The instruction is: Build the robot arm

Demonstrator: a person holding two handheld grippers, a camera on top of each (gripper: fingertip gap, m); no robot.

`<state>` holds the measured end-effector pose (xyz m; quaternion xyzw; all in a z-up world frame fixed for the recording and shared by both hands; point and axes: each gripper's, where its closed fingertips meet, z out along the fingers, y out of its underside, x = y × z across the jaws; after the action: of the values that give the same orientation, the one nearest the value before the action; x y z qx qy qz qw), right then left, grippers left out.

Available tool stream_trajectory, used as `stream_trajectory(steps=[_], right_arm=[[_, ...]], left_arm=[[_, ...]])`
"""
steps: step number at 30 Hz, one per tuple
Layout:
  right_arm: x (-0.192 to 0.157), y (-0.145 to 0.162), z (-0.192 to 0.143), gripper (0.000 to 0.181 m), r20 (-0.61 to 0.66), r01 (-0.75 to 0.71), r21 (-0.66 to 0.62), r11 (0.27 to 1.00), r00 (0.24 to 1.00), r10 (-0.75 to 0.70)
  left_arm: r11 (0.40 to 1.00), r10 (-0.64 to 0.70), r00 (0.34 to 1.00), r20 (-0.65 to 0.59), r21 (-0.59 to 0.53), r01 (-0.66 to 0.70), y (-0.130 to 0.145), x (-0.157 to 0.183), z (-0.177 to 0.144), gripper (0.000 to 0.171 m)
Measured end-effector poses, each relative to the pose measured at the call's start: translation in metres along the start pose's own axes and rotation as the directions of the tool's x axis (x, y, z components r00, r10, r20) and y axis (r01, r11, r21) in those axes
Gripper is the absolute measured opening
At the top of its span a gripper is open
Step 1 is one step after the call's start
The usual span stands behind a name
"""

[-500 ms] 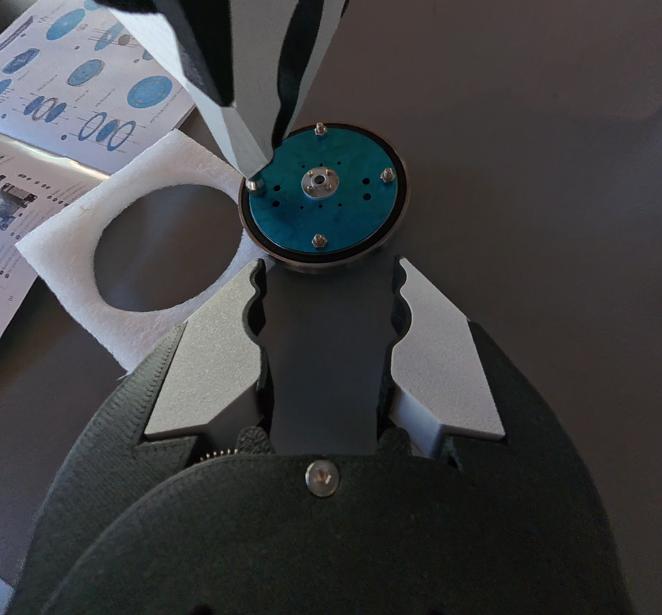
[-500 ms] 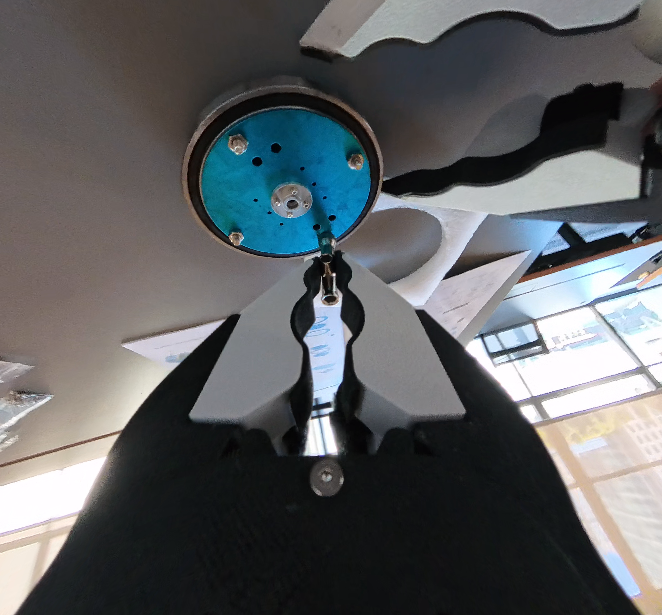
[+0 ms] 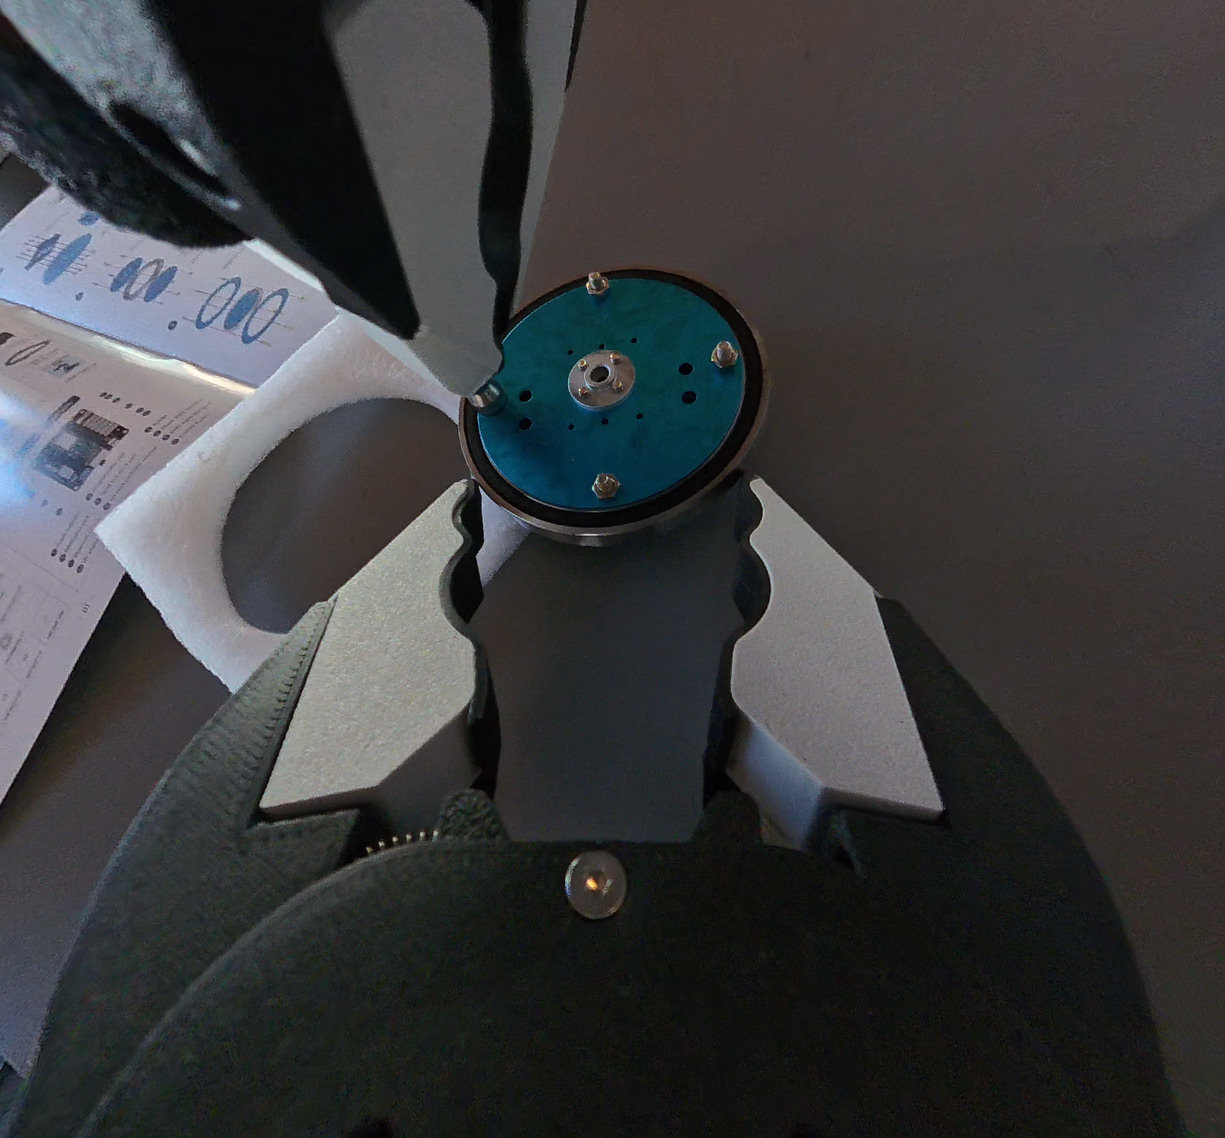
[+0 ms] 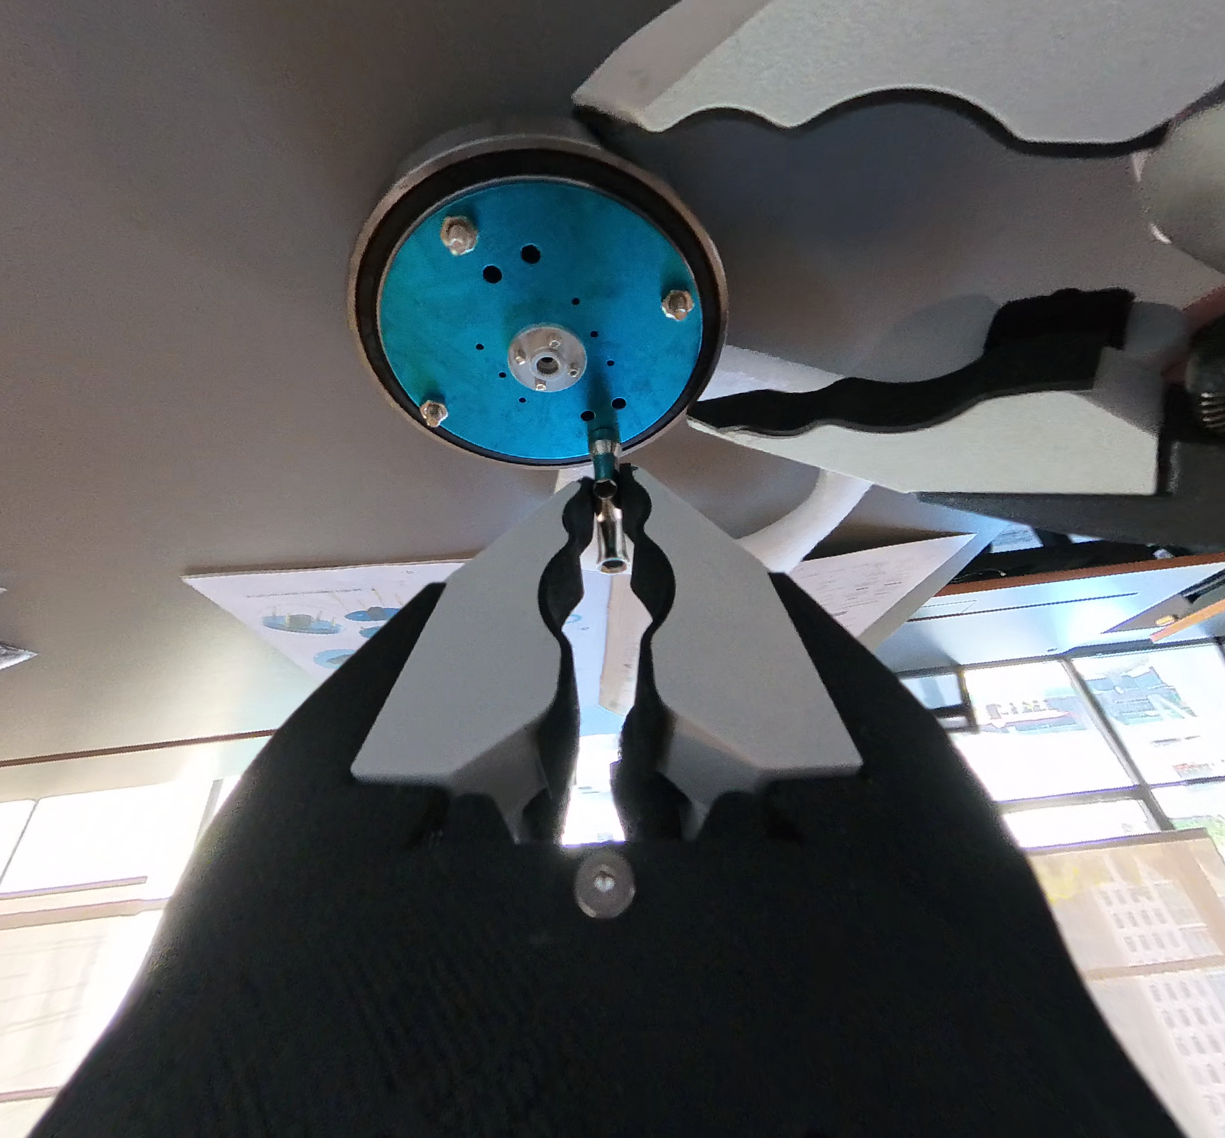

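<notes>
Right gripper (image 4: pixel 606 490) pinched a small silver metal standoff (image 4: pixel 608 533) upright on round blue plate (image 4: pixel 540 324); left gripper (image 3: pixel 610 510), wide, straddled its near rim; best kept vertical.

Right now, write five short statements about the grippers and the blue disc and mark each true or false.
1. The right gripper is shut on a small metal standoff. True.
2. The left gripper is clamped shut. False: its jaws stand open beside the blue disc.
3. The blue disc is square. False: it is round.
4. White foam with a round cutout lies beside the disc. True.
5. Printed sheets cover the disc. False: they lie beside the foam.
</notes>
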<state>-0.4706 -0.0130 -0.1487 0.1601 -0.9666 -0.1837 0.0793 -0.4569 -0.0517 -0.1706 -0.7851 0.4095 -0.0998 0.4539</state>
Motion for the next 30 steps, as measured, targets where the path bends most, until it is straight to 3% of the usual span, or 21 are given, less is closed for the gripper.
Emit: stream_trajectory(steps=[13, 18, 30], right_arm=[[0.0, -0.004, 0.002, 0.007, 0.066, -0.306, 0.096, 0.947, 0.951, 0.301], [0.001, -0.003, 0.003, 0.007, 0.005, -0.293, 0.129, 0.947, 0.955, 0.295], [-0.001, 0.001, 0.01, 0.018, -0.043, -0.249, 0.065, 0.966, 0.967, 0.252]], left_arm=[[1.0, -0.004, 1.0, 0.0, -0.027, 0.004, 0.003, 0.0, 0.003, 0.074], [1.0, 0.011, 1.0, 0.02, 0.008, -0.011, -0.001, -0.001, -0.001, 0.074], [0.991, -0.061, 0.998, 0.034, 0.125, 0.056, -0.013, -0.009, -0.015, 0.066]])
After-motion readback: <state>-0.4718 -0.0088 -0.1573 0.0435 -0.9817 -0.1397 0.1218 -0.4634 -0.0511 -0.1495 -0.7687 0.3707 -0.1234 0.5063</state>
